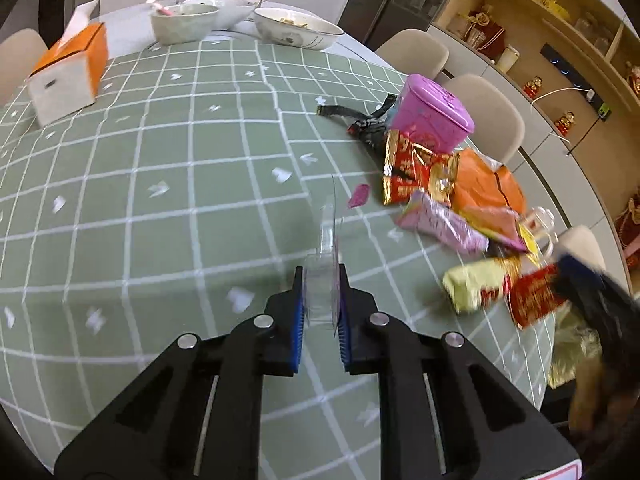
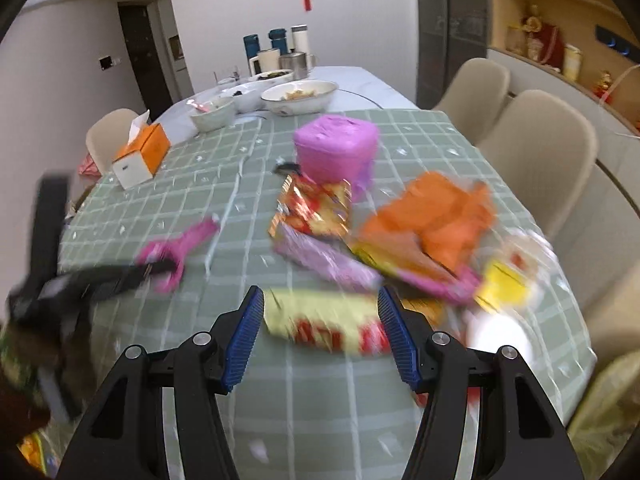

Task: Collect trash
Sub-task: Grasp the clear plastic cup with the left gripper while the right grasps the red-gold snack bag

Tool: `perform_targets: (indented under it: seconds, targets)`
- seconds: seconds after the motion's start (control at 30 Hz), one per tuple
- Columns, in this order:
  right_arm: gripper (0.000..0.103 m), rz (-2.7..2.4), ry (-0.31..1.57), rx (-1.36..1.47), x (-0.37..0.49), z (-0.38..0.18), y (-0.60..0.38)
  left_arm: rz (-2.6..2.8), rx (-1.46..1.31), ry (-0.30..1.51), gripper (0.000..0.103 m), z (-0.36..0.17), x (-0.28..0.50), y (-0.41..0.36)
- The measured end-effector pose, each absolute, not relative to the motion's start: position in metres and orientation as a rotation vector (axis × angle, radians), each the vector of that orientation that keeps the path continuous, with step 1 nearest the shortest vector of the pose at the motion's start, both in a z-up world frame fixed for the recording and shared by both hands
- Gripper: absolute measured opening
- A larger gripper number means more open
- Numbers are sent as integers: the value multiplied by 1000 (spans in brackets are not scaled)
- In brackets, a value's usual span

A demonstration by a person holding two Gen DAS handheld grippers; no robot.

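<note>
Wrappers (image 1: 452, 200) heaped on table (image 1: 160, 200) right side; tin (image 1: 430, 114) behind; tissue box (image 1: 70, 68) far left.

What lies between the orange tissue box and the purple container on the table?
Only bare tablecloth between tissue box and purple container, seen in the left wrist view.

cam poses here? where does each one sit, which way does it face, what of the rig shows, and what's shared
Left wrist: on the left gripper, angled down across the green checked tablecloth; its fingers are shut on a clear plastic piece.
Right wrist: on the right gripper, angled down at the wrapper pile, jaws open around a yellow-red packet; blurred.
Shared: pink tin, orange tissue box, bowls.
</note>
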State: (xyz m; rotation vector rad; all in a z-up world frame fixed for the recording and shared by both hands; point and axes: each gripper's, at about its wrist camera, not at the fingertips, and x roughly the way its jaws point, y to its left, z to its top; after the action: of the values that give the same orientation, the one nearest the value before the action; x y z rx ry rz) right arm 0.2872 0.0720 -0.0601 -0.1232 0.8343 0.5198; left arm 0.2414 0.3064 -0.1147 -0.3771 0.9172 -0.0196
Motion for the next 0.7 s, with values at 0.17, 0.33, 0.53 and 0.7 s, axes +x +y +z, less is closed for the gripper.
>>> perform_targets:
  seconds: [0.17, 0.33, 0.53, 0.7]
  targets:
    - [56, 485, 796, -167, 344, -67, 115, -34, -415, 932, 13, -118, 222, 315]
    - [56, 441, 856, -216, 401, -96, 147, -54, -433, 937, 13, -119, 210, 314]
    - [43, 495, 930, -136, 415, -119, 149, -76, -449, 959, 13, -126, 203, 317]
    - [17, 544, 942, -158, 393, -117, 150, -96, -462, 978, 13, -131, 206, 318]
